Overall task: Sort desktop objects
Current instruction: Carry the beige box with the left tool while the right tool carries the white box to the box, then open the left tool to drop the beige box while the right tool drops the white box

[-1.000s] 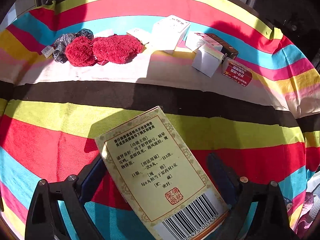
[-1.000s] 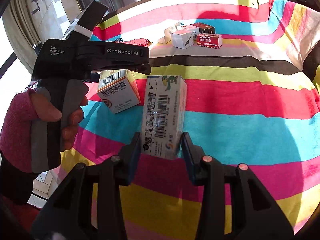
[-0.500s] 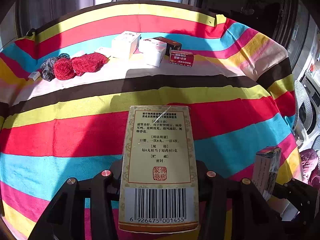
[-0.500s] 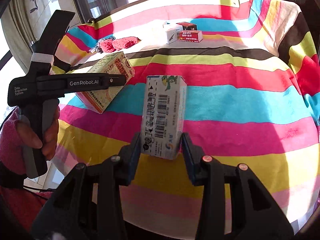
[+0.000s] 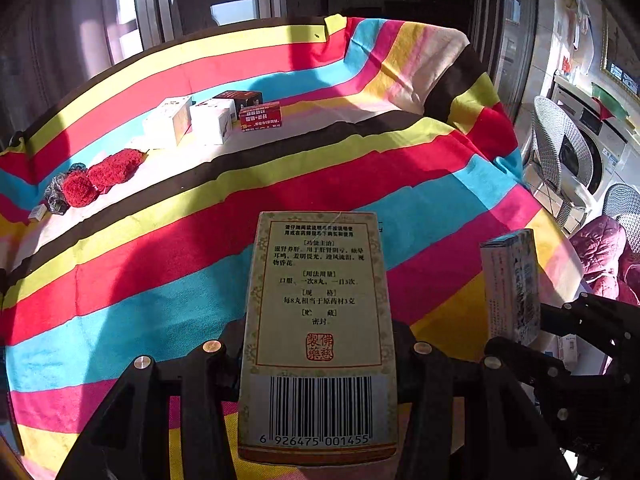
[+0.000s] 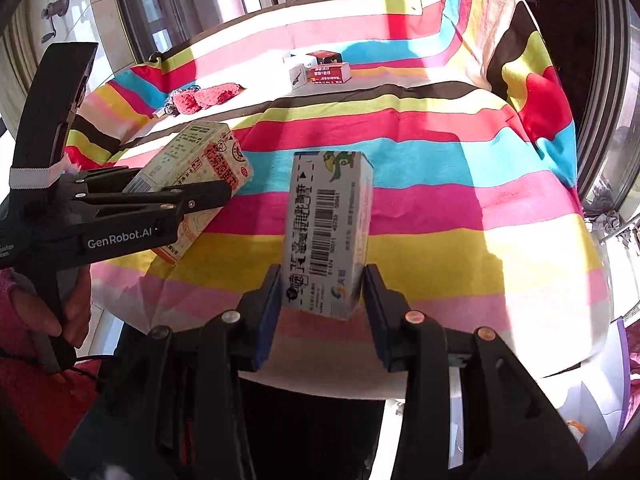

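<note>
My left gripper (image 5: 316, 346) is shut on a beige medicine box (image 5: 318, 320) with a barcode, held above the striped cloth (image 5: 160, 264). The box also shows in the right wrist view (image 6: 192, 184). My right gripper (image 6: 320, 292) is shut on a white and blue medicine box (image 6: 326, 232), held upright near the table's front edge; it also shows in the left wrist view (image 5: 512, 284). At the far side lie several small boxes (image 5: 212, 120), one of them red (image 5: 260, 116), and red fluffy scrunchies (image 5: 104, 176).
A dark scrunchie (image 5: 58, 192) and a small tag (image 5: 38, 212) lie at the far left. Wicker chairs (image 5: 560, 152) and a washing machine (image 5: 600, 140) stand to the right of the table. Windows run behind the table.
Both grippers have drawn back and up from the table with their boxes. The left one turned its box from tilted to straight. The far boxes look smaller now.
</note>
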`<state>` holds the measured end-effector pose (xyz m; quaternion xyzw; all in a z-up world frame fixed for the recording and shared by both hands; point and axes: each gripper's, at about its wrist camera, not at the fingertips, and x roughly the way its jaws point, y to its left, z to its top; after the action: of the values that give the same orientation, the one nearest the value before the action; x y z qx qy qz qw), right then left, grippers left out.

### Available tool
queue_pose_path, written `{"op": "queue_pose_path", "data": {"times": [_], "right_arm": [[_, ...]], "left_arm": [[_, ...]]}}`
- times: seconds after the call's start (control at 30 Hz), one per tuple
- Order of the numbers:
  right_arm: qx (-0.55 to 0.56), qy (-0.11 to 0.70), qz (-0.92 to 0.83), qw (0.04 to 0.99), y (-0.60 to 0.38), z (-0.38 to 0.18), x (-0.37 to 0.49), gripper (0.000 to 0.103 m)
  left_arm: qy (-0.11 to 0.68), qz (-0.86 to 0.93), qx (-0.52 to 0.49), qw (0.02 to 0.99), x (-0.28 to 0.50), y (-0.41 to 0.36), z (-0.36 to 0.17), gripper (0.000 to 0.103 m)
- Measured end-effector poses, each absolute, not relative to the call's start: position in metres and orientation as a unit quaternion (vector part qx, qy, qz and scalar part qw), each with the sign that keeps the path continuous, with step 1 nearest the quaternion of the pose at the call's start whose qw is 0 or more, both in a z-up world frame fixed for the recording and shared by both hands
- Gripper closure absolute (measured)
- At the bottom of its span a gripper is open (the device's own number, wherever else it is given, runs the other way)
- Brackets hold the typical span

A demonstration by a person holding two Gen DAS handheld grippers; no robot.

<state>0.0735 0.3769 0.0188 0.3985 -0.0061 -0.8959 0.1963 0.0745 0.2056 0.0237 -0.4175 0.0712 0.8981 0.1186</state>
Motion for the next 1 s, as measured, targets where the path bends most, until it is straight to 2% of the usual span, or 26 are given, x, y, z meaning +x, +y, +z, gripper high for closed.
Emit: {"op": "queue_pose_path", "data": {"times": [0.43, 0.73, 1.0], "right_arm": [[0.399, -0.056, -0.912, 0.081, 0.461, 0.024, 0.129, 0.060], [0.414, -0.088, -0.906, -0.030, 0.536, 0.015, 0.165, 0.060], [0.436, -0.108, -0.887, -0.108, 0.587, 0.000, 0.189, 0.060]], "left_arm": [[0.163, 0.875, -0.383, 0.247, 0.101, 0.316, 0.046, 0.053], [0.229, 0.807, -0.395, 0.374, 0.145, 0.413, 0.037, 0.053], [0.257, 0.751, -0.442, 0.418, 0.160, 0.468, 0.011, 0.053]]}}
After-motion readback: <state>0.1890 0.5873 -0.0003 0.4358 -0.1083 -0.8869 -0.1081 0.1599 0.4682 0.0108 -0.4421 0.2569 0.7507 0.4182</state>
